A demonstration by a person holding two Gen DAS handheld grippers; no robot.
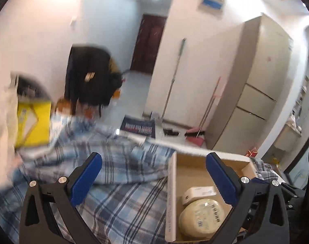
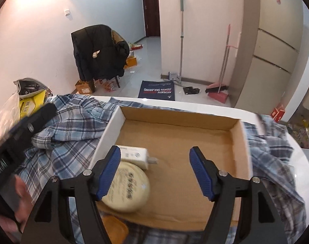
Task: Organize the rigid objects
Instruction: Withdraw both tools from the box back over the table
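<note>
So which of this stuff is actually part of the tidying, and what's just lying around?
Part of the job:
cardboard box
white charger
round cream tin
orange item, beside the box
left claw and right claw, both open

Just lying about:
plaid cloth
jacket on chair
broom and dustpan
doormat

A white table (image 2: 300, 162) carries a plaid cloth (image 2: 73, 126).

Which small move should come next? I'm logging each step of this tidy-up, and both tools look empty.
Probably bring the right tool back and down to the orange item lying outside the cardboard box at its near edge. Both tools are open and hold nothing, the left tool too, while the round cream tin and white adapter already lie inside.
</note>
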